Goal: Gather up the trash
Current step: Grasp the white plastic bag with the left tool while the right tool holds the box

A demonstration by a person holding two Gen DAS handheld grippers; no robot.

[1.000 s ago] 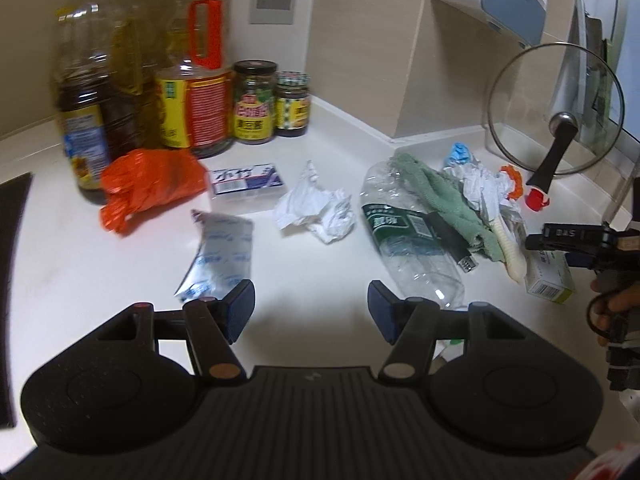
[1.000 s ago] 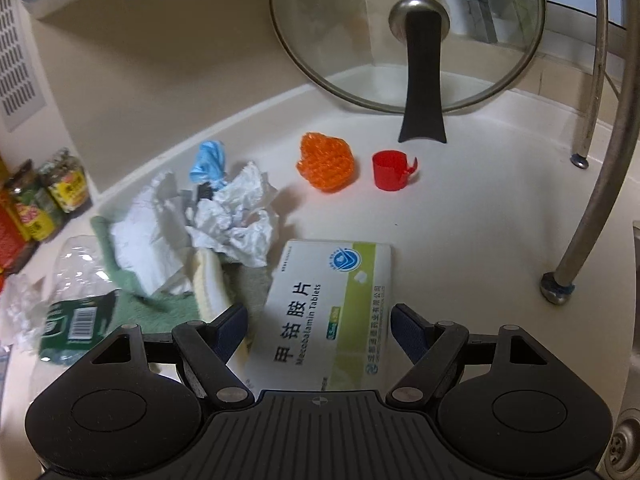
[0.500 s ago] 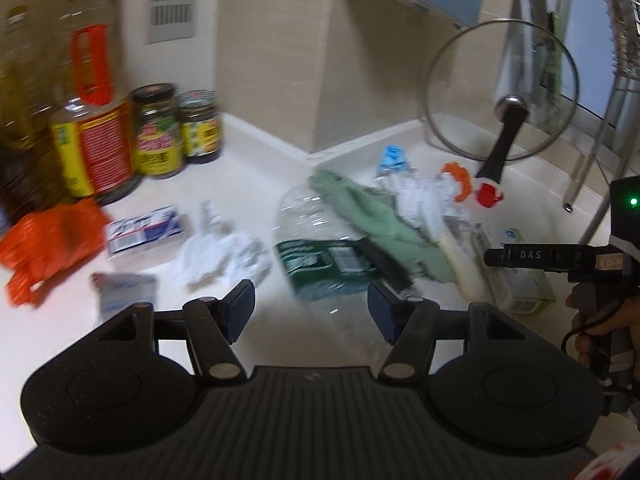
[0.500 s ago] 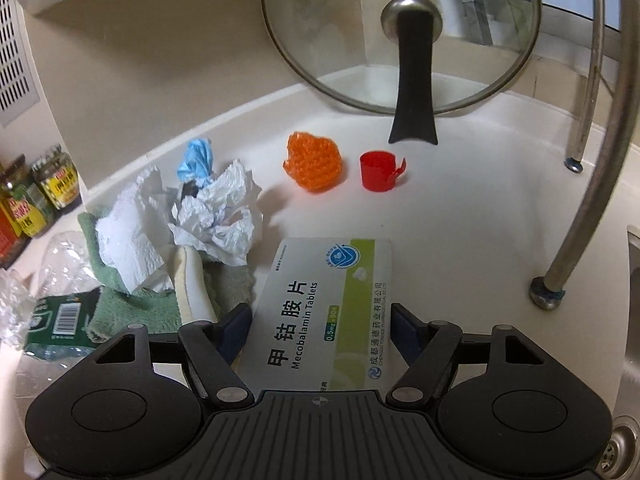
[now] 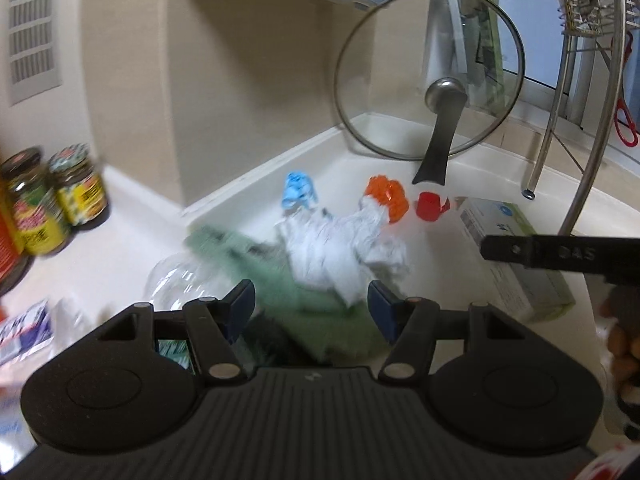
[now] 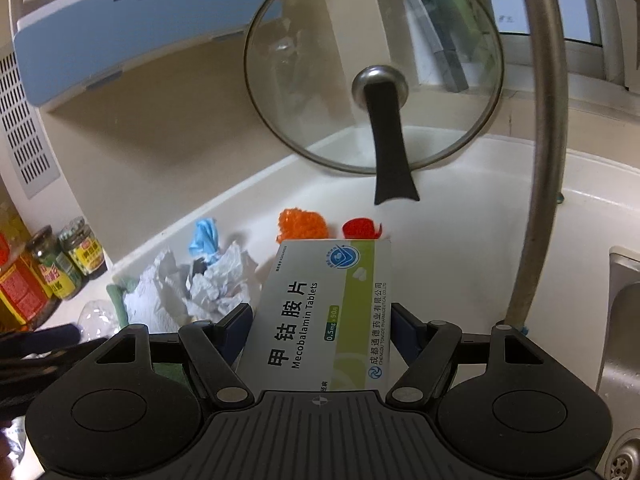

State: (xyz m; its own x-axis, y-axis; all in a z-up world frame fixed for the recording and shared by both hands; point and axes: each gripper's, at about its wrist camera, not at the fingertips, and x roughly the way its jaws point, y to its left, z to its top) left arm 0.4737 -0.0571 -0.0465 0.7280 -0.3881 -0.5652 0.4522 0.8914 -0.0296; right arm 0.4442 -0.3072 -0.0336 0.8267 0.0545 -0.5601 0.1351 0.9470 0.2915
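In front of the lid [image 6: 372, 68], the pill box [image 6: 320, 312] sits between the right gripper [image 6: 320, 322] fingers, apparently pinched by its long sides. Light, stiff card, crushable; side hold suits. Left gripper [image 5: 311, 307] gapes, holding nothing, over tissue [image 5: 344, 248] and green cloth [image 5: 280, 280] left of the lid.

L gripper [image 5: 311, 309] open wide, holds nothing; R gripper [image 6: 322, 320] fingers squeeze sth between them

a home kitchen: sauce jars [image 5: 56, 196], glass pot lid [image 6: 372, 68], sink [image 6: 624, 320].
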